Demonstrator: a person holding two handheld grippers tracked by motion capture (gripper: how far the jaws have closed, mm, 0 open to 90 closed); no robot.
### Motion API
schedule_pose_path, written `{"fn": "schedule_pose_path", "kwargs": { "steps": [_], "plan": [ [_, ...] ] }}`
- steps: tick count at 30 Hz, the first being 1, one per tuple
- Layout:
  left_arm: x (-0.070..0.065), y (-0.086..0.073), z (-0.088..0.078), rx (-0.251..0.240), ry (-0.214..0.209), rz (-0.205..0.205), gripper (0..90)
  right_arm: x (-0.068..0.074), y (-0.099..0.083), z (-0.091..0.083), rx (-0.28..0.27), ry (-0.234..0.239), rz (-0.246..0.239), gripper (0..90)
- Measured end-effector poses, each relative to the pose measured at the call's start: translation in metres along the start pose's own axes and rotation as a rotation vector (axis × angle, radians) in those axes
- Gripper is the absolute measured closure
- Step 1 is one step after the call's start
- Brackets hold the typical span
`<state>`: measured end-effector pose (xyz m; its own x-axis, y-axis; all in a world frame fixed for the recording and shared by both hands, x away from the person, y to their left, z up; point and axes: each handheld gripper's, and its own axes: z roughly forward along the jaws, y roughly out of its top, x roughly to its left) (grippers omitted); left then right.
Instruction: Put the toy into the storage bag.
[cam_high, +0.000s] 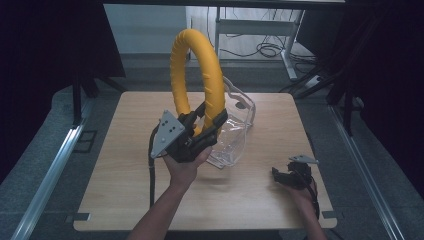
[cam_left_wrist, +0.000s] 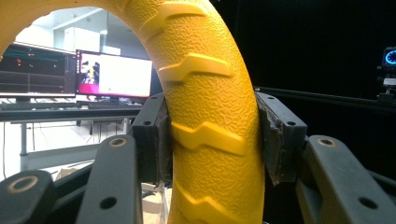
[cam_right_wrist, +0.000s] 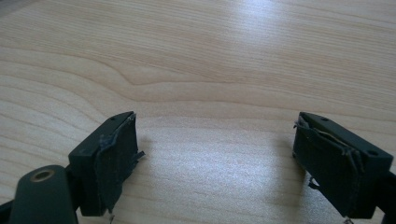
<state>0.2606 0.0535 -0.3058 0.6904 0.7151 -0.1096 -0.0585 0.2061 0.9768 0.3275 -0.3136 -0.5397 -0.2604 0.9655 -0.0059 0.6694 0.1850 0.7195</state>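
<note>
The left gripper (cam_high: 212, 125) clamps the yellow ring (cam_high: 192, 70) by its ribbed tube; it looks light, stiff, grippy. The right gripper (cam_right_wrist: 215, 158) rests wide open

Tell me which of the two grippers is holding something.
The left gripper: its jaws clamp the yellow ring, held upright above the table. The right gripper hangs open over bare wood.

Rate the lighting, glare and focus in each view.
High view: dim, dark surround, soft; clear plastic bag glints faintly. Left gripper view: yellow ring sharp, monitors overexposed. Right gripper view: sheen on the wooden table, pads slightly soft.
</note>
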Motion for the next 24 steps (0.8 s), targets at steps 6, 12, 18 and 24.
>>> {"fn": "schedule_pose_path", "kwargs": {
  "steps": [6, 12, 18, 24],
  "plan": [
    [-0.002, 0.001, 0.002, 0.001, -0.005, 0.001, 49.5, 0.000, 0.000, 0.000, 0.002, 0.001, 0.003, 14.4],
    [-0.004, 0.003, 0.005, -0.003, -0.012, 0.004, 49.5, 0.000, 0.000, 0.000, 0.001, 0.000, 0.003, 14.4],
    [-0.009, 0.005, 0.009, -0.005, -0.019, 0.008, 49.4, 0.000, 0.000, 0.000, -0.001, 0.001, 0.003, 14.4],
    [-0.014, 0.006, 0.014, -0.004, -0.033, 0.017, 49.4, 0.000, 0.000, 0.000, 0.000, 0.002, 0.001, 14.4]
  ]
}}
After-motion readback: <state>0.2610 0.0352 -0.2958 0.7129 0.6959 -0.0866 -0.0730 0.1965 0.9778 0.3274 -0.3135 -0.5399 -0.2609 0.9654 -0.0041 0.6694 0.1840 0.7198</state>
